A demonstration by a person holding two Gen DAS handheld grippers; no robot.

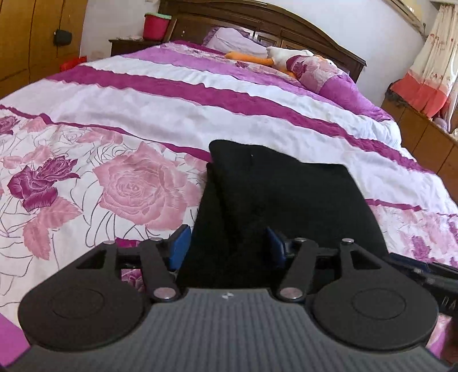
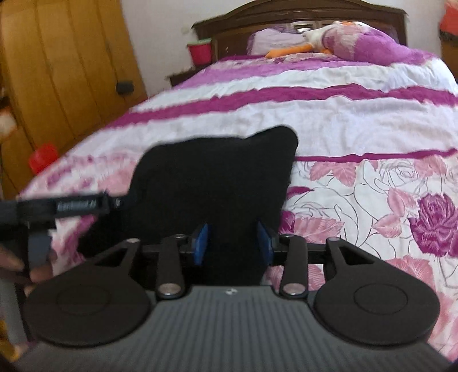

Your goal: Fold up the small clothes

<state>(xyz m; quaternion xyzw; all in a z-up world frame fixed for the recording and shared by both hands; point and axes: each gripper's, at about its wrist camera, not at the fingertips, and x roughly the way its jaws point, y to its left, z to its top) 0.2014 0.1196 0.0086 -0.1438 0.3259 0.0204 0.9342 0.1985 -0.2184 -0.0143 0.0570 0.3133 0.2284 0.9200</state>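
Fabric, a black garment [image 1: 274, 194], lies on the floral bedspread [image 1: 128, 177] near the bed's foot. Left tool [image 1: 227, 246] and right tool [image 2: 233, 243] each stand wide with cloth between blue pads. Writing on the strap [image 2: 77, 206] is unreadable.

we see a bed [image 1: 200, 94] with a floral purple quilt and a dark wooden headboard [image 1: 286, 25]. a yellow wooden wardrobe [image 2: 63, 65] stands left; a curtain [image 1: 432, 57] hangs right, daylit.
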